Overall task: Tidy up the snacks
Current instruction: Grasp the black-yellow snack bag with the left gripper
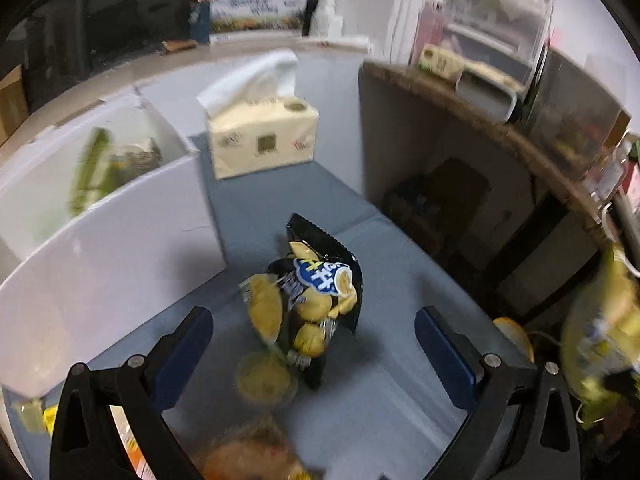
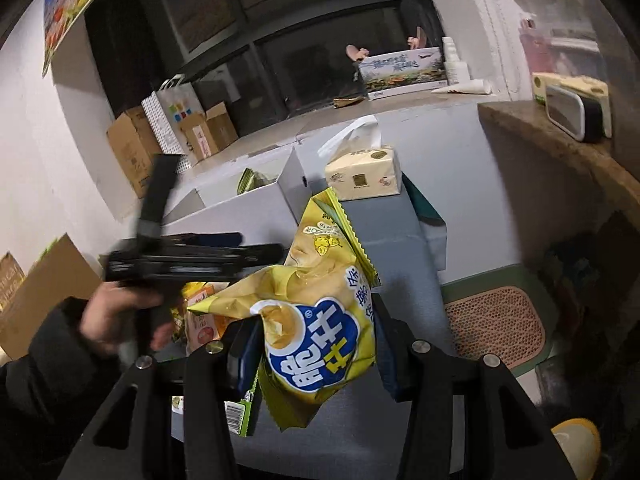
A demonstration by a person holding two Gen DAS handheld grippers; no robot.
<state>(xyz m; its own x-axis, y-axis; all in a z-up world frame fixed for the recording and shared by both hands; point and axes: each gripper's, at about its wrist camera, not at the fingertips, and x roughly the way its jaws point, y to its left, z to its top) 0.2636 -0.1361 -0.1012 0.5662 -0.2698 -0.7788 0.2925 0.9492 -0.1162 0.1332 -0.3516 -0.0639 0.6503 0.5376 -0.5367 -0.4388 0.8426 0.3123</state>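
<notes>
From my left wrist camera, my left gripper (image 1: 314,344) hangs with its jaws spread wide and nothing between the pads, above a black chip bag (image 1: 316,300) lying on the grey table (image 1: 384,420). A white box (image 1: 100,224) stands to the left, and a tissue pack (image 1: 262,140) sits near the far end of the table. From my right wrist camera, my right gripper (image 2: 316,356) is clamped on a yellow chip bag (image 2: 316,320), lifted clear of the table. The person's hand (image 2: 116,316) holds the other gripper at left.
</notes>
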